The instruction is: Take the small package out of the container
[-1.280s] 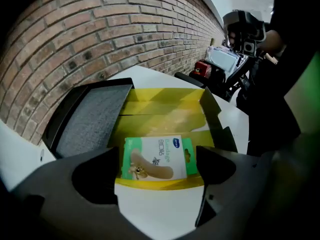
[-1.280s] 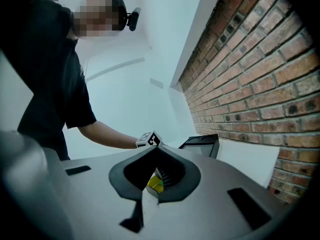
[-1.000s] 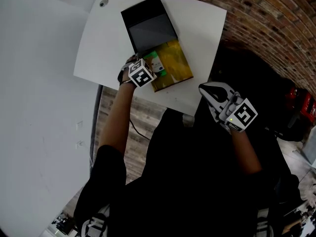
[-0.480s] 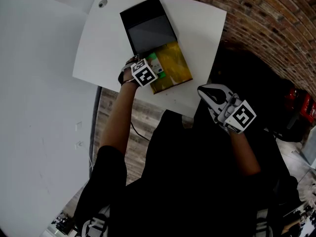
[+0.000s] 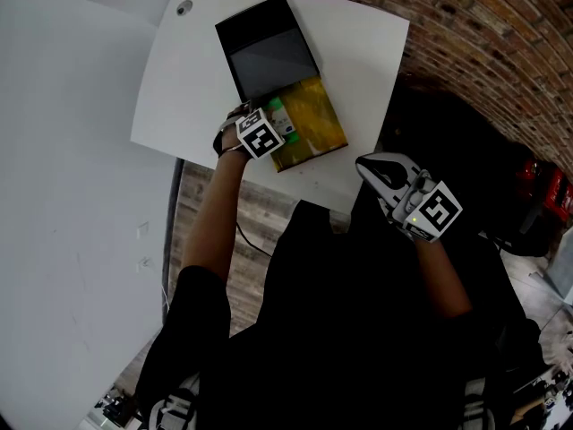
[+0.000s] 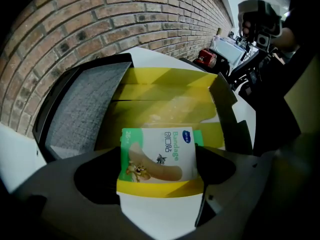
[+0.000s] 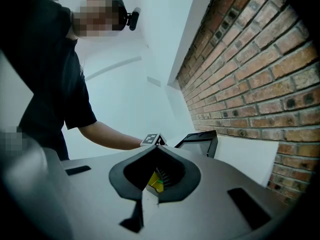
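Left gripper (image 6: 159, 165) jaws clenched on the small package (image 6: 160, 151), 1 jaw on each side edge. Package is a green and white bandage box, printed face toward the gripper camera. It sits at the near end of the container (image 5: 315, 122), its lower edge right at the yellow front wall. Can't tell if it's clear of the container floor.

Container is a yellow-lined box. Its black lid (image 5: 267, 45) is hinged open and lies flat beyond it, grey lining facing up. Rest of the yellow interior looks bare in the left gripper view.

Box sits on a white worktop (image 5: 363, 34), near the edge closest to the person. Brick wall (image 5: 488, 25) runs along the worktop's right side.

Right gripper (image 5: 374, 167) jaws together, gripping nothing. It's held off the worktop's near right edge, well apart from the container.
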A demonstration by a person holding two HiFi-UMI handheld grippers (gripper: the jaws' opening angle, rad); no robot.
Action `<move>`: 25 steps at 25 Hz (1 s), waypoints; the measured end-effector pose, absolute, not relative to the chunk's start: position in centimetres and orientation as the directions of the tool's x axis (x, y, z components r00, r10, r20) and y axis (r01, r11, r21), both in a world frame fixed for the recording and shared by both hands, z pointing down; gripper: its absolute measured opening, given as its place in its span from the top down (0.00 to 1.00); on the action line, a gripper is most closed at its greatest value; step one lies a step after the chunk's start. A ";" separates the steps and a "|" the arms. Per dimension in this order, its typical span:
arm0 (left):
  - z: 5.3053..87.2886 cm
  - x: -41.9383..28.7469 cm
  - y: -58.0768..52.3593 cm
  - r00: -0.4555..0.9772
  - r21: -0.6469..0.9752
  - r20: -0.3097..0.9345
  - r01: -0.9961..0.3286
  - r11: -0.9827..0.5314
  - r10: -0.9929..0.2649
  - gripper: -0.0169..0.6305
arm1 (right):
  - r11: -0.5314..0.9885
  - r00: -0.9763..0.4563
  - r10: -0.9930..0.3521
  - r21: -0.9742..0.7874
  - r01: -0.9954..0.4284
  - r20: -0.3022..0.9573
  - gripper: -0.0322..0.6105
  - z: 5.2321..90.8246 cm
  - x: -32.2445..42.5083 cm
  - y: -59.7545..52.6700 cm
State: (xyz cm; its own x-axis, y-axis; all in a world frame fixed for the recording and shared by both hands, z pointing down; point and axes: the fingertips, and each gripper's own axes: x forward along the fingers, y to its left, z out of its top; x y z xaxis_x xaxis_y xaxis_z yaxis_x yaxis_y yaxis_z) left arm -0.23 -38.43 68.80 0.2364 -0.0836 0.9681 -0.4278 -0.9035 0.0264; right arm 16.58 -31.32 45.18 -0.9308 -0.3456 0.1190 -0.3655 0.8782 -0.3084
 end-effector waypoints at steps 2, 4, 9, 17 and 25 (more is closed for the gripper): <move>68.7 0.0 -38.2 0.243 0.031 0.966 -0.426 -0.904 -0.082 0.27 | 0.880 -0.933 -0.344 -0.309 -0.360 0.108 0.94 44.9 16.4 -31.4; 68.5 0.4 -38.1 0.255 0.032 0.963 -0.422 -0.906 -0.085 0.27 | 0.881 -0.933 -0.343 -0.307 -0.359 0.105 0.94 44.8 16.3 -31.5; 67.7 1.0 -37.8 0.278 0.023 0.955 -0.420 -0.907 -0.105 0.27 | 0.883 -0.931 -0.347 -0.296 -0.364 0.110 0.94 44.8 16.4 -31.6; 64.4 1.9 -37.3 0.353 0.035 0.925 -0.441 -0.897 -0.138 0.27 | 0.889 -0.932 -0.351 -0.278 -0.363 0.096 0.94 43.9 16.1 -32.0; 59.4 2.3 -37.1 0.435 0.010 0.871 -0.476 -0.879 -0.226 0.27 | 0.906 -0.936 -0.343 -0.234 -0.352 0.078 0.94 42.5 15.6 -33.1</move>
